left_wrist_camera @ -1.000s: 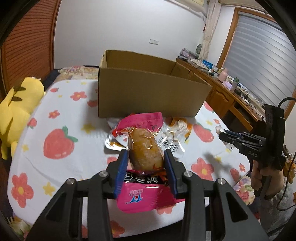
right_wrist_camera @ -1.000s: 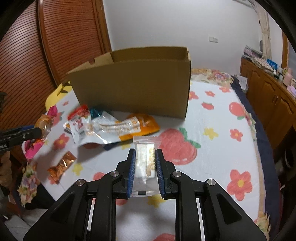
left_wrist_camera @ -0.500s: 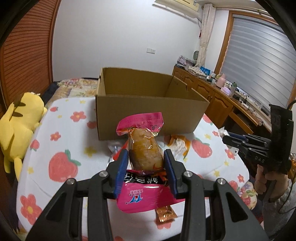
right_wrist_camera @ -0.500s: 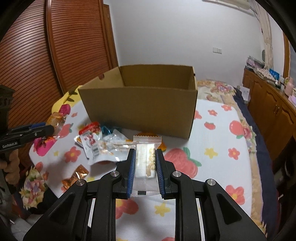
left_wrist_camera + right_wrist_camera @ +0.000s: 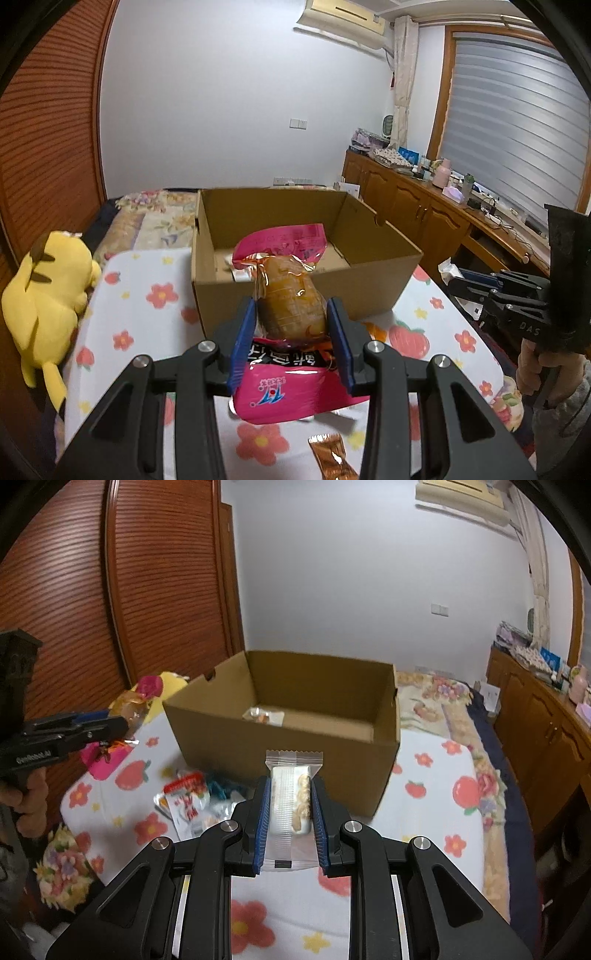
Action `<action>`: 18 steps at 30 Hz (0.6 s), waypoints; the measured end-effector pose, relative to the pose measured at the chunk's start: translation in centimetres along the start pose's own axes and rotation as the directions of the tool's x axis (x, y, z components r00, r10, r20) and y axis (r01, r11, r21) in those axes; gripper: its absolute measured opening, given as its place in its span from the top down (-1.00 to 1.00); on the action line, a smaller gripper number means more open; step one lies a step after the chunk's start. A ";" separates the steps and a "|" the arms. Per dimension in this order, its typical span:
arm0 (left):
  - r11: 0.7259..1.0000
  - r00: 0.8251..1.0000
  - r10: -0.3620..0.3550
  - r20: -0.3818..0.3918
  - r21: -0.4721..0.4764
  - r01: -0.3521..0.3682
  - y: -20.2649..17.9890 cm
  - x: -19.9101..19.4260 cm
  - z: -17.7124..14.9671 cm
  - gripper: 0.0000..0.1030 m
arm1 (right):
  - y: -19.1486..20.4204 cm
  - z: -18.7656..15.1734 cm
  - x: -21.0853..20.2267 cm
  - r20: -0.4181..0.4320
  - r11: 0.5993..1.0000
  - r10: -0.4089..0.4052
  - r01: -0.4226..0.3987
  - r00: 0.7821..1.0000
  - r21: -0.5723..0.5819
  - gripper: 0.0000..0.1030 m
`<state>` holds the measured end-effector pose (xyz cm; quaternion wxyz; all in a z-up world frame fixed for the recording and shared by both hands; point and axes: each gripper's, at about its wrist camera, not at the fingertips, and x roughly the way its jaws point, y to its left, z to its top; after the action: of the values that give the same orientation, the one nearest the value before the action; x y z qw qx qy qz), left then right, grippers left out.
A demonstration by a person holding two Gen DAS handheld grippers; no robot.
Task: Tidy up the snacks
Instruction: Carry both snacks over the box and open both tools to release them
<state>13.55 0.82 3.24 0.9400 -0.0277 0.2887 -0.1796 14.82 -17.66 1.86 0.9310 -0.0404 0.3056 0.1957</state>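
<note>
We see a bed under a white sheet printed with strawberries and flowers, ribbed wood doors behind, grey blinds right. An open corrugated box sits mid-bed, one packet inside. Left gripper is clamped on a glossy pink pack holding a brown oval; right gripper is clamped on a clear biscuit sachet. Both hang before the box's near wall. Loose foil packets lie at its left corner.

The cardboard box's near wall hides most of its blurred contents.
</note>
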 end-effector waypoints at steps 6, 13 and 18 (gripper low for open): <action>0.999 1.000 0.017 0.018 0.031 -0.017 -0.2 0.4 2.2 0.27 | 0.0 2.6 0.1 0.031 1.000 -0.001 0.002 1.000 -0.012 0.62; 0.998 0.999 0.015 0.030 0.052 -0.017 -0.5 1.0 4.0 0.27 | -0.9 4.7 0.8 0.042 0.999 0.037 -0.037 0.998 0.021 0.62; 0.998 1.000 0.012 0.023 0.061 -0.014 -0.3 2.8 5.2 0.27 | -1.7 5.6 2.1 0.031 0.998 0.041 -0.042 0.999 0.036 0.62</action>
<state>18.45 -0.74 6.11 0.9448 0.0009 0.2727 -0.1818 20.06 -17.40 5.07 0.9319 -0.0139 0.2956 0.2097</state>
